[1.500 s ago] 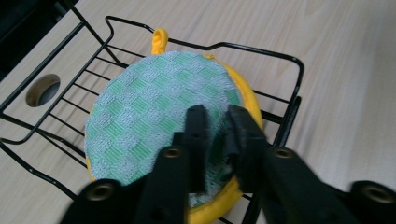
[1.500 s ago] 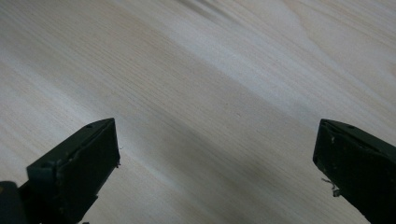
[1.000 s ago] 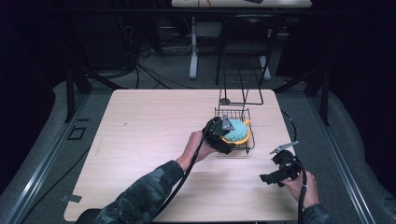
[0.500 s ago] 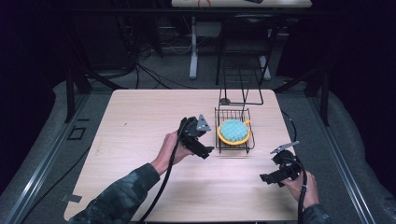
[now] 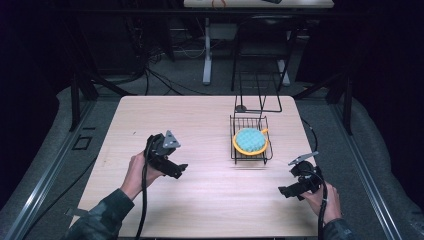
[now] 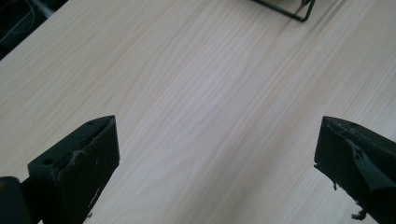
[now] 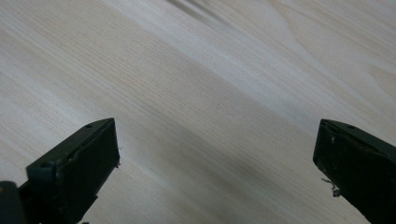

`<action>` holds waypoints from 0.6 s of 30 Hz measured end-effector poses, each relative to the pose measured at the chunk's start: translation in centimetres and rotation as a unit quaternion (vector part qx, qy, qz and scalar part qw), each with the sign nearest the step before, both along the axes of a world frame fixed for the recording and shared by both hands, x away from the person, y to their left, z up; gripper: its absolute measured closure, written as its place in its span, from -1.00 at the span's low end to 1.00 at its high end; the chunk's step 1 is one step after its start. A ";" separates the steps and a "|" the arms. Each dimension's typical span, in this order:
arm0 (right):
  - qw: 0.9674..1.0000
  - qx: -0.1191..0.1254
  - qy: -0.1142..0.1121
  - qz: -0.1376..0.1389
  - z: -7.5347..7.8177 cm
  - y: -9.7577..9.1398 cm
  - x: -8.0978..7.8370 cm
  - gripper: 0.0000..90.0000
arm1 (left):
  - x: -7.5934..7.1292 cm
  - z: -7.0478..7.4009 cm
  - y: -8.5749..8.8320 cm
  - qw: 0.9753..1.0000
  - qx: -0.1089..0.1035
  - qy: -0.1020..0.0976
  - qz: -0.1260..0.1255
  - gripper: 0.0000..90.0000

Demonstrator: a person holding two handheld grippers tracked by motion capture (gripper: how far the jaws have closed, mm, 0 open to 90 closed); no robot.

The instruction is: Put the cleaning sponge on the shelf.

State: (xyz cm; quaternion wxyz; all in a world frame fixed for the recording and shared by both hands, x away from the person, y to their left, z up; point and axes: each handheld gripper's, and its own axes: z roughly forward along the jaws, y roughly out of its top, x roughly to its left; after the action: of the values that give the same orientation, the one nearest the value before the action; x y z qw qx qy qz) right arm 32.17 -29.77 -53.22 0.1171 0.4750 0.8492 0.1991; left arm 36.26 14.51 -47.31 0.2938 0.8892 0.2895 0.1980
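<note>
High view: wire basket (image 5: pixel 235 150) holds sponge-like disc (image 5: pixel 250 141), apparently.

The left gripper (image 5: pixel 176 170) hovers near the table's left edge, jaws just opened wide with nothing between them. The right gripper (image 5: pixel 286 190) sits near the front right corner, jaws spread and empty.

Dark mottled sleeves on both forearms, black left gripper (image 5: pixel 167 159) topped with a grey three-cornered plate, black right gripper (image 5: pixel 299 184) with a grey plate, thick black cables trailing back, scuffed blocky black jaws
</note>
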 end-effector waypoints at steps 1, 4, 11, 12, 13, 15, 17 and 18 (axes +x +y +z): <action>1.000 0.001 0.000 -0.001 0.0 0.0 0.0 -1.00 | -0.1 -0.1 0.6 1.000 -0.001 0.003 0.008 -0.99; 1.000 0.000 -0.001 0.000 0.1 0.1 -0.1 -1.00 | -0.5 -0.3 1.7 1.000 -0.002 0.004 0.019 -0.99; 1.000 -0.004 0.001 -0.001 0.0 0.0 -0.1 -1.00 | -1.1 -1.1 3.9 0.999 -0.008 0.017 0.045 -0.99; 1.000 -0.001 -0.002 -0.001 0.0 0.1 -0.1 -1.00 | -1.1 -1.2 4.1 0.999 -0.008 0.020 0.047 -0.99; 1.000 -0.002 0.001 -0.001 0.0 0.1 -0.1 -1.00 | -1.3 -1.5 4.7 0.998 -0.008 0.021 0.055 -0.99; 1.000 -0.008 0.002 -0.004 0.0 0.2 -0.1 -1.00 | -1.4 -1.7 5.2 0.998 -0.009 0.024 0.060 -1.00; 1.000 -0.009 0.002 -0.005 0.0 0.2 -0.1 -1.00 | -1.5 -1.9 6.1 0.997 -0.010 0.029 0.071 -0.99; 1.000 -0.010 0.003 -0.002 0.1 0.2 -0.1 -1.00 | -1.6 -2.0 6.4 0.997 -0.011 0.030 0.075 -0.99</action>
State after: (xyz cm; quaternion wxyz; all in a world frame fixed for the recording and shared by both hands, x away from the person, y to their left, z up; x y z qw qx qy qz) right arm 32.06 -29.59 -53.16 0.1198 0.4762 0.8504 0.1886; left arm 34.71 20.90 -49.32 0.2791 0.8674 0.3660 0.1890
